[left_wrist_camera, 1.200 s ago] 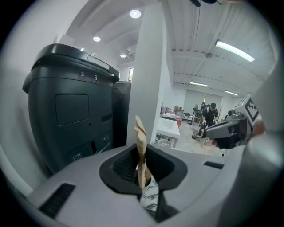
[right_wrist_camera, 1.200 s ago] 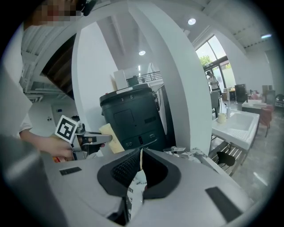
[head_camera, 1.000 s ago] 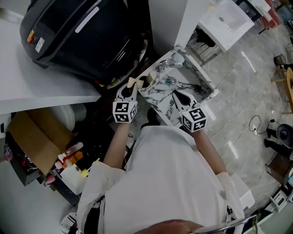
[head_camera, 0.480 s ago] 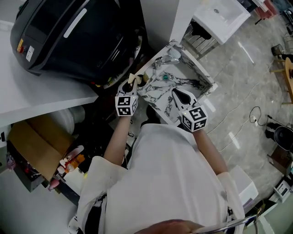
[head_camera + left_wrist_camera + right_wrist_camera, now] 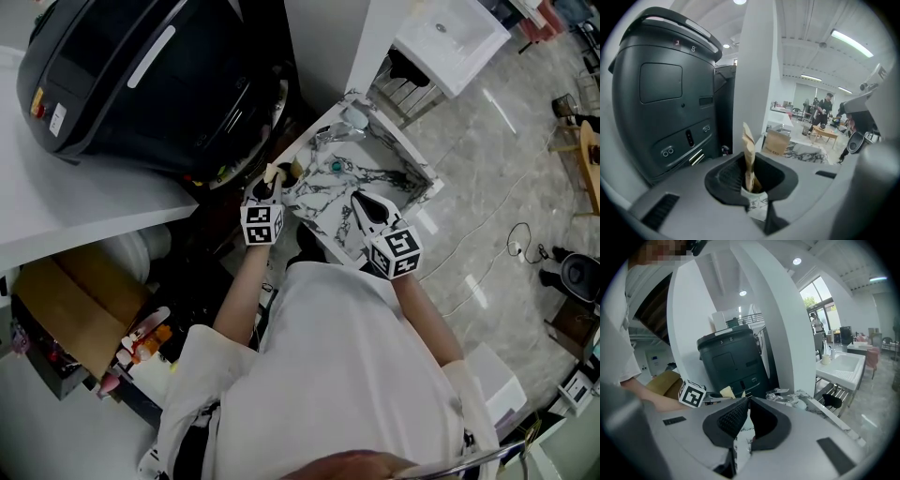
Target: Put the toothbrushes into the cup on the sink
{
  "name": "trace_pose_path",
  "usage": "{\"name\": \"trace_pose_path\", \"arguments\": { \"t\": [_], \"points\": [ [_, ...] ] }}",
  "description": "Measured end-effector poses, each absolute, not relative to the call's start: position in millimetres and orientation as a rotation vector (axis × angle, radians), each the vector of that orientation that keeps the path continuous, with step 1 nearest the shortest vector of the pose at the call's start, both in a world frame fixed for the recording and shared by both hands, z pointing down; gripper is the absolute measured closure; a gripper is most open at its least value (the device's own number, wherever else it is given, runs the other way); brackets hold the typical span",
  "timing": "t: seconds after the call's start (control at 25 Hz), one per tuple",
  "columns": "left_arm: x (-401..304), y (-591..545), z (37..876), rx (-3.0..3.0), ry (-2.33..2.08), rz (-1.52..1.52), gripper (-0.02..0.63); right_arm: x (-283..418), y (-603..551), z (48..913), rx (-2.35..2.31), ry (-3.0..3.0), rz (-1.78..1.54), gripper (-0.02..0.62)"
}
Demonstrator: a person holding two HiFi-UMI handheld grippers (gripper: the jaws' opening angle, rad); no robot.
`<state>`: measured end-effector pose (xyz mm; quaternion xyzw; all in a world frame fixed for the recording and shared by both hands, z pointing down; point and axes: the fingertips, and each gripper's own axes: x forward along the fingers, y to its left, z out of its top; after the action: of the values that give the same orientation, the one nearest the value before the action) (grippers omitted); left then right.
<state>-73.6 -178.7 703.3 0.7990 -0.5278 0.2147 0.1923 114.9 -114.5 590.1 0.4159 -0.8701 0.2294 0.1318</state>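
Note:
My left gripper [image 5: 267,187] is at the left corner of the marble sink [image 5: 403,169]. A toothbrush in a beige paper wrapper [image 5: 749,157] stands upright between its jaws, which are opening while the pads still touch it. The wrapper's tip [image 5: 273,172] sticks out past the jaws. A dark round opening [image 5: 294,170], perhaps the cup, lies right beside that tip. Marble-patterned surface [image 5: 755,202] shows just under the jaws. My right gripper [image 5: 367,202] hovers over the sink's near edge, shut and holding nothing [image 5: 747,420].
A large black machine [image 5: 150,75] stands on the white counter [image 5: 66,202] just left of the sink. A chrome tap [image 5: 352,120] is at the sink's far end. A cardboard box [image 5: 70,281] and bottles [image 5: 141,342] sit lower left. Polished floor lies to the right.
The left gripper has edged slightly forward toward the sink's corner with the wrapped toothbrush. The right gripper has stayed over the sink's near edge.

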Motion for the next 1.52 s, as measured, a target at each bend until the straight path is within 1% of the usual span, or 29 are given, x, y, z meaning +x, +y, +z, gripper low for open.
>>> {"name": "trace_pose_path", "arguments": {
  "t": [0.28, 0.36, 0.44, 0.76, 1.16, 1.52],
  "points": [
    [-78.2, -179.1, 717.7, 2.194, -1.476, 0.611, 0.534, 110.7, -117.5, 594.9, 1.193, -2.517, 0.677, 0.555],
    [-78.3, -179.9, 717.3, 2.196, -1.476, 0.597, 0.518, 108.6, -118.8, 595.6, 1.186, -2.521, 0.674, 0.555],
    [-77.5, -179.7, 715.4, 2.197, -1.473, 0.587, 0.489, 107.1, -119.2, 595.6, 1.178, -2.523, 0.672, 0.555],
    [-81.3, -172.8, 700.4, 2.196, -1.506, 0.554, 0.465, 106.3, -119.0, 590.7, 1.153, -2.543, 0.658, 0.555],
    [-90.2, -153.8, 653.6, 2.210, -1.588, 0.482, 0.463, 107.1, -121.9, 572.1, 1.127, -2.585, 0.612, 0.555],
    [-85.2, -133.9, 598.5, 2.259, -1.636, 0.425, 0.492, 105.0, -123.7, 542.1, 1.088, -2.643, 0.546, 0.555]
  ]
}}
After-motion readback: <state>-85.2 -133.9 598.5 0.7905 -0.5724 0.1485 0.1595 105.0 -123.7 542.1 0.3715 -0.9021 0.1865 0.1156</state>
